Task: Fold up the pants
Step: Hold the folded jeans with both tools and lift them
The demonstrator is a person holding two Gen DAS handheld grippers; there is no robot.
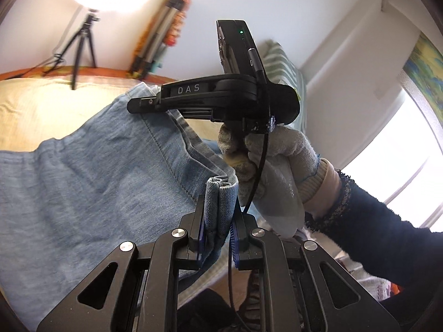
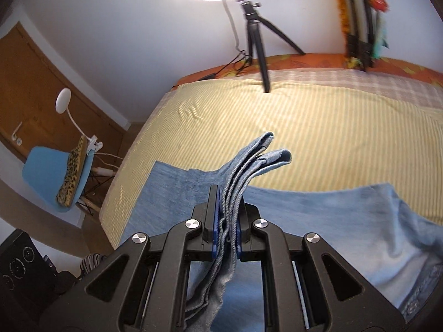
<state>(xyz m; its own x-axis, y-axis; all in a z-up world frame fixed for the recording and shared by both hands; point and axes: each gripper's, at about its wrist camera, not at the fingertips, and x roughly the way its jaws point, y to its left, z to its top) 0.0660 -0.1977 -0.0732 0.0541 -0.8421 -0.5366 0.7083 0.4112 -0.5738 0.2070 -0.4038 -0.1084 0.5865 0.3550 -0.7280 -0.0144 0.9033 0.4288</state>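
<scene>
Left tongs (image 1: 218,221): we see them pinching a bunched, doubled edge of the light blue pants (image 1: 91,177), the fold poking up between the blue pads. From there the denim runs off toward 9 and 10 o'clock in the left wrist view, a stitched seam crossing it, and it lies over the yellow striped bed (image 1: 41,105).

At 1 o'clock from those tongs we note the other black device held in a gloved right hand (image 1: 274,166), dark sleeve trailing to 4 o'clock. Its tip sits against the upper edge of the denim; the contact itself is hidden from this side.

Right tongs (image 2: 226,221): we find them clamped on several stacked layers of the pants (image 2: 318,215), hem edges sticking out past the tips toward 12 and 1 o'clock, lifted clear of the bed (image 2: 277,116). More denim hangs below the pads at 6 o'clock. The rest of the garment spreads on the bedcover from 9 to 4 o'clock, with a buttoned part at the far lower right.

Background: ring light on a black tripod (image 2: 254,36) at 12 o'clock, a blue chair (image 2: 47,166) with a leopard-print item at 9 o'clock.
</scene>
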